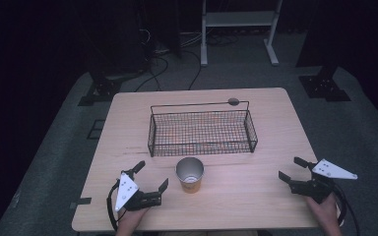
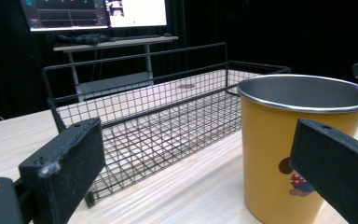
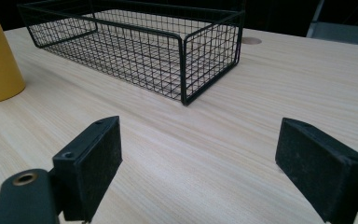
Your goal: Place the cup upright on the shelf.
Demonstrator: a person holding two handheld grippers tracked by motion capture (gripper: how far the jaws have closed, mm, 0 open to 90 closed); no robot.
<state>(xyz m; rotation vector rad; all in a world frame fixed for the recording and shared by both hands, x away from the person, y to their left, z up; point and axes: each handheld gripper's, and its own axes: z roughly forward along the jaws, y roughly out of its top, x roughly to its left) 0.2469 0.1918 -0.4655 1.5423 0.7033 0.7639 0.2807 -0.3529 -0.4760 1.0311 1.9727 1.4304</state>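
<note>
Standing upright on the wooden table point(image 1: 256, 196), the yellow cup point(image 1: 190, 174) with a steel rim is just near of the black wire basket point(image 1: 202, 130), close to its near wall but apart from it. The left gripper point(image 1: 151, 177) rests just left of the cup, jaws wide open and holding nothing. The right gripper point(image 1: 291, 169) is well apart at the right, also open and empty.

Left hand-held gripper point(image 1: 151, 176), lower left of frame: black body, two flat black block jaws, grey three-cornered plate with small holes, black cable looping below. Right hand-held gripper point(image 1: 292, 169), lower right: same build, cable trailing. Brass-ringed hole near jaw base.
</note>
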